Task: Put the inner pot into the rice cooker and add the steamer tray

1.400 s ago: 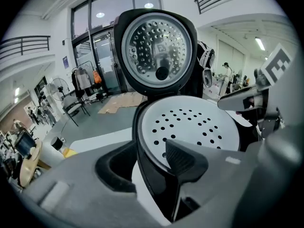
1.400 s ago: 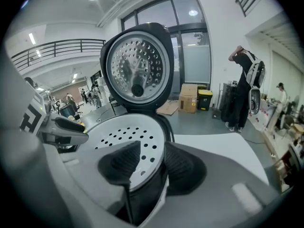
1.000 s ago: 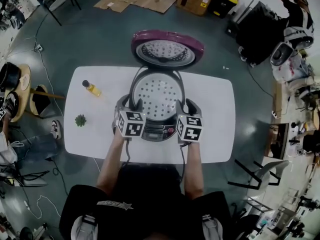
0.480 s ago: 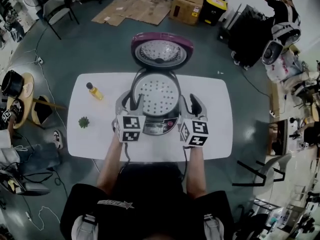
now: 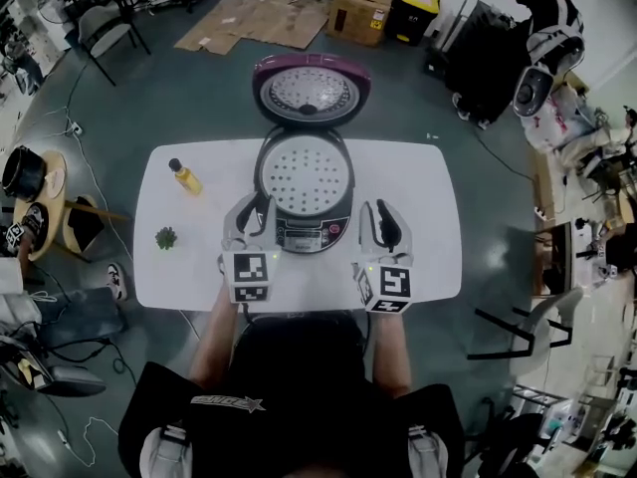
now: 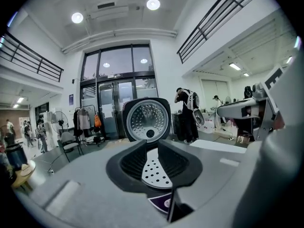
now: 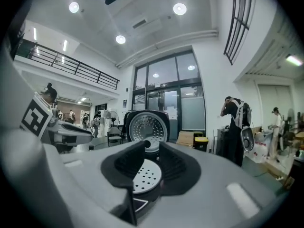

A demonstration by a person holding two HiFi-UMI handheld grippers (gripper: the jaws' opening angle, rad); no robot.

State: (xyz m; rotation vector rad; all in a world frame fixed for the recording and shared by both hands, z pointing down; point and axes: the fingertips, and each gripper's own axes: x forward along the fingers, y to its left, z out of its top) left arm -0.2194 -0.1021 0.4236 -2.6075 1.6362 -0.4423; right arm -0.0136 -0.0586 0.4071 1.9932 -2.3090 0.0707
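Steamer tray (image 5: 304, 174) already lies in the cooker's mouth, so I judge the task all but done.

Nearest the person, the left gripper (image 5: 257, 209) and right gripper (image 5: 384, 217) hover over the near part of the white table (image 5: 428, 217), one at each side of the rice cooker (image 5: 304, 235) and clear of it. Each claw's dark ribbed pads are drawn to a narrow slot. The jaws have just been closing and nothing is between them; only the distant tray shows through the gap. Both look unloaded, not poised to grasp.

Just beyond, the cooker stands mid-table with its control panel toward the person. This keeps the hinge on the far side and the opening easy to reach. The tray is a pale round disc pierced with rows of small holes, lying level at the rim. The inner pot would sit beneath it but is hidden.

Farther on, the lid (image 5: 311, 90) stands open, a maroon shell around a shiny dimpled metal plate. At the table's left, well apart from the cooker, are a small bottle (image 5: 183, 176) of yellow liquid and a tiny green plant (image 5: 165, 237). Flattened cardboard (image 5: 254, 18) lies on the far floor.
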